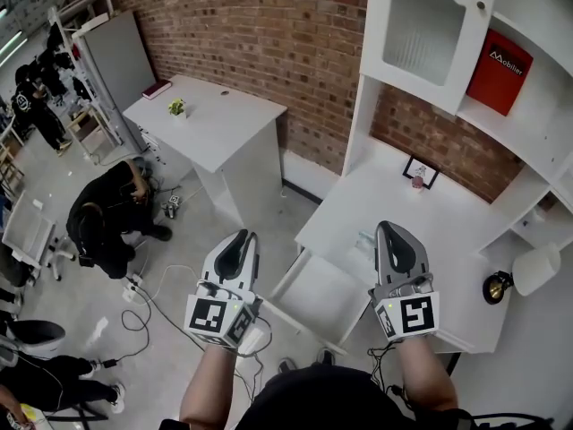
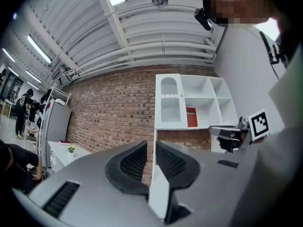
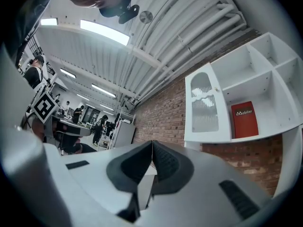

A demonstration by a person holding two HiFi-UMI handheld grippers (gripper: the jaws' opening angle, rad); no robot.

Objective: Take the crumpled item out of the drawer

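The white drawer (image 1: 288,287) stands pulled out from the desk, and the part of its inside that shows looks bare white. I can make out no crumpled item in it. My left gripper (image 1: 240,240) is held left of the drawer, above the floor, jaws shut with nothing between them. My right gripper (image 1: 390,232) hovers over the desk's front edge, also shut and empty. Both gripper views point up at the brick wall and ceiling. The left gripper (image 2: 151,150) and the right gripper (image 3: 152,148) show their pads together there.
The white desk (image 1: 376,186) carries a hutch (image 1: 430,25) with a red book (image 1: 498,70), a small framed picture (image 1: 421,171) and a lamp (image 1: 524,274). A second white table (image 1: 210,115) stands at the back left. People (image 1: 112,218) and floor cables (image 1: 148,303) are on the left.
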